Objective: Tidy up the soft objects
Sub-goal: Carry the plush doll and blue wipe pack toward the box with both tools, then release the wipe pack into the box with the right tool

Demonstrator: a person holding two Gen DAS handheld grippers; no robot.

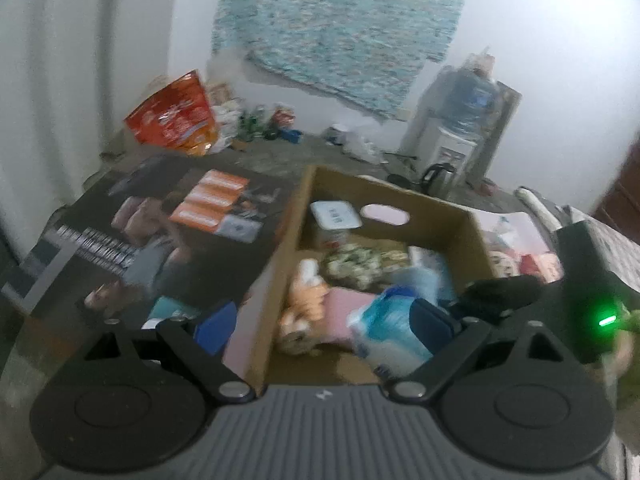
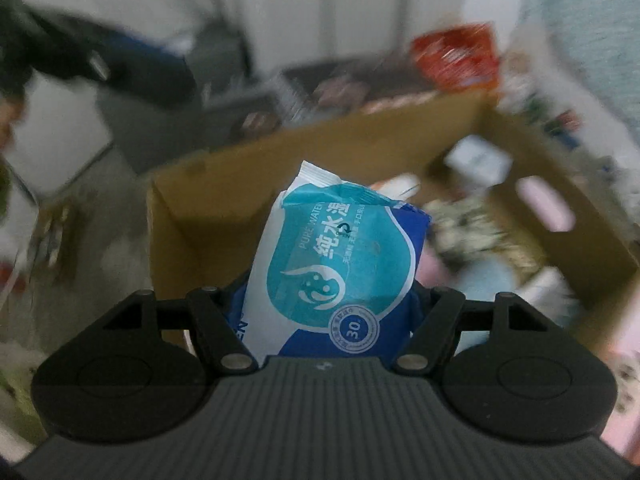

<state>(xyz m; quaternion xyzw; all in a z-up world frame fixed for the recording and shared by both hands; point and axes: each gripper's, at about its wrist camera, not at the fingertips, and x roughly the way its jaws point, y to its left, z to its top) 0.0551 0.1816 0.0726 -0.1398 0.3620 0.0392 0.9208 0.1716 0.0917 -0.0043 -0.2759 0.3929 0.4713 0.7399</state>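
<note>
Right wrist view: a blue and white wet wipes pack [image 2: 340,264] stands clamped between the right gripper [image 2: 332,300] jaws, above the near wall of a cardboard box [image 2: 224,184]. In the left wrist view the left gripper [image 1: 320,324] hangs with jaws spread wide and empty over the box's [image 1: 280,240] left wall; an orange plush toy [image 1: 304,304] and another wipes pack [image 1: 392,332] lie inside.

wall: teal woven hanging [image 1: 344,24] | floor: red-orange snack bag [image 1: 176,118] at left, water dispenser [image 1: 460,120] with blue bottle at right, dark kettle [image 1: 438,178] just beside it
</note>
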